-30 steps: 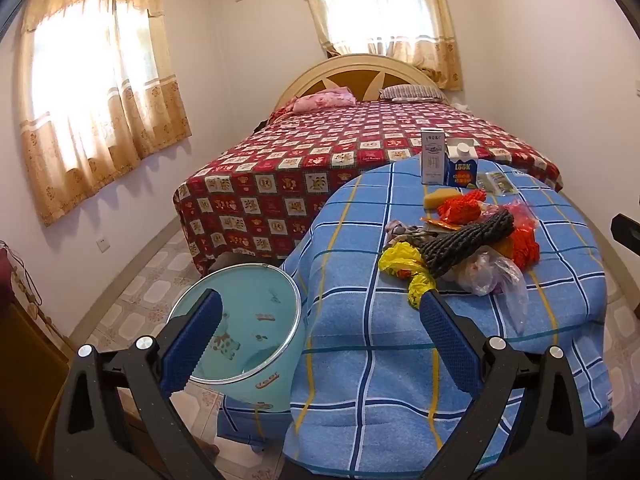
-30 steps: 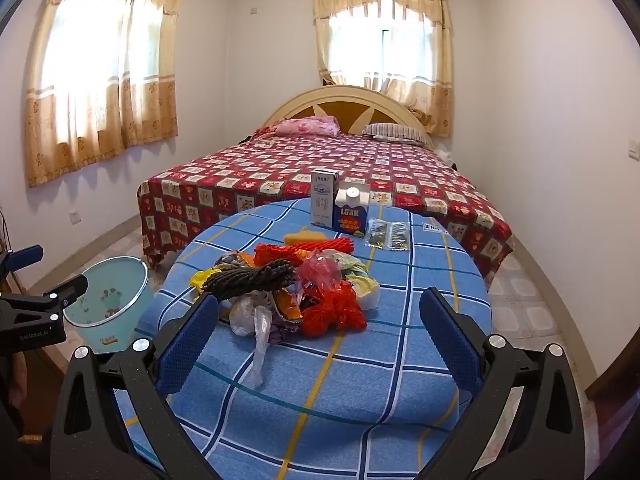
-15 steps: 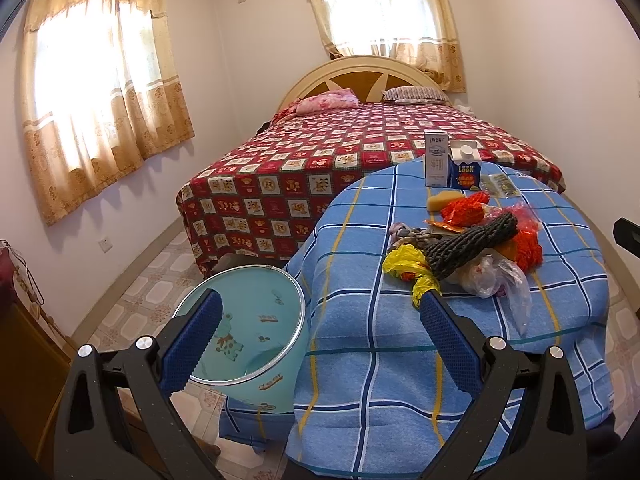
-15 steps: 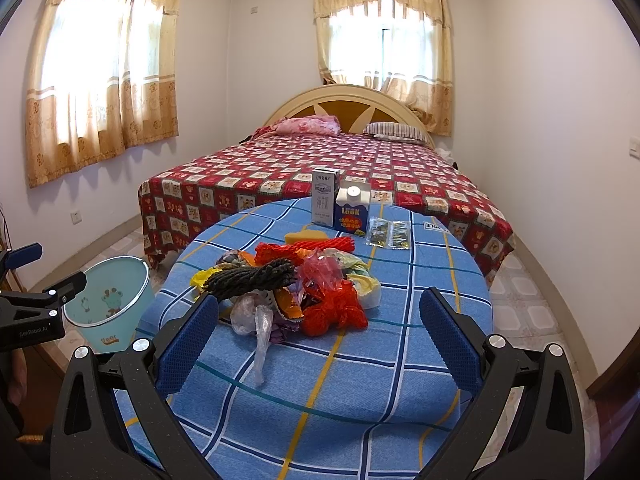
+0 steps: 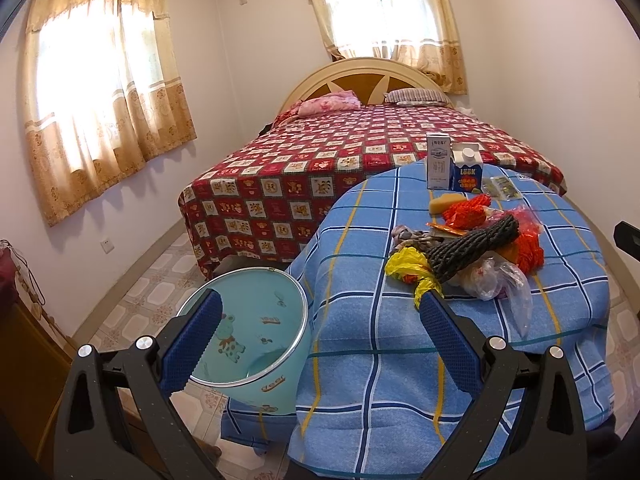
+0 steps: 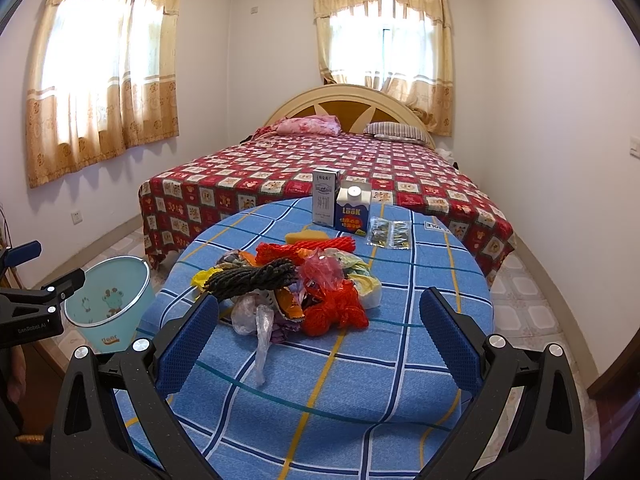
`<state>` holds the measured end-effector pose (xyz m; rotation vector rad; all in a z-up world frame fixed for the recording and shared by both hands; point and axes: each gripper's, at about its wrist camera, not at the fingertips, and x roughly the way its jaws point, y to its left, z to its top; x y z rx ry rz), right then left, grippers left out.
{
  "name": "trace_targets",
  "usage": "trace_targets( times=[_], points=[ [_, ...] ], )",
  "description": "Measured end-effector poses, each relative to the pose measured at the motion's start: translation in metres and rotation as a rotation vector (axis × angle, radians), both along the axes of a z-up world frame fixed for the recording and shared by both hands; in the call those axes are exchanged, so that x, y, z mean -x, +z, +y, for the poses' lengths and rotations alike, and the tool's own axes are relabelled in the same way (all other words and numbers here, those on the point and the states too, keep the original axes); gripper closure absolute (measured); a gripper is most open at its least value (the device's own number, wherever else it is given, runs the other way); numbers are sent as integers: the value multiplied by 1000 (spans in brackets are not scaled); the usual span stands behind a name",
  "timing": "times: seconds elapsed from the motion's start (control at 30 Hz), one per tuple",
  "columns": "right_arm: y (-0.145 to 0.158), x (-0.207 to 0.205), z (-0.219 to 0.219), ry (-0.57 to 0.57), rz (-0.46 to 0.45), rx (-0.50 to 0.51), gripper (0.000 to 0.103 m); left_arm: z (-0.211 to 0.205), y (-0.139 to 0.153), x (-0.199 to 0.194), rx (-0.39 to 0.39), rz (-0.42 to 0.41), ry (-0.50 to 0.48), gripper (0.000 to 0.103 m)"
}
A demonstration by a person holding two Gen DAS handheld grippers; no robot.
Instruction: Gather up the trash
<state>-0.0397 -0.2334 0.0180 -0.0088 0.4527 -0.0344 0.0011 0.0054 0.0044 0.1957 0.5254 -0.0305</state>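
Note:
A pile of trash point(image 6: 296, 288) lies on the round table's blue checked cloth point(image 6: 360, 360): red netting, a dark knitted roll point(image 6: 252, 278), yellow and clear plastic bags. The pile also shows in the left wrist view point(image 5: 468, 248). A light blue bin point(image 5: 256, 336) stands on the floor left of the table and also shows in the right wrist view point(image 6: 108, 304). My left gripper point(image 5: 316, 344) is open and empty, over the bin and the table edge. My right gripper point(image 6: 320, 344) is open and empty, just short of the pile.
Two cartons point(image 6: 340, 206) and foil packets point(image 6: 390, 234) stand at the table's far side. A bed with a red checked cover point(image 6: 320, 168) lies behind. Tiled floor point(image 5: 160, 280) runs to the left wall. The left gripper shows at the right wrist view's left edge point(image 6: 32, 292).
The left gripper has drifted slightly, so the bin and table sit a little lower and nearer in its view. The right gripper has hardly moved. Both stay open.

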Motion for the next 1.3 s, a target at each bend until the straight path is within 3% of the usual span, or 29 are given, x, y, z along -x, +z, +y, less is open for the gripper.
trace_targets(
  times=[1.3],
  points=[
    [-8,0,3,-1,8,-4,5,3,1,0,0,1,2,6]
  ],
)
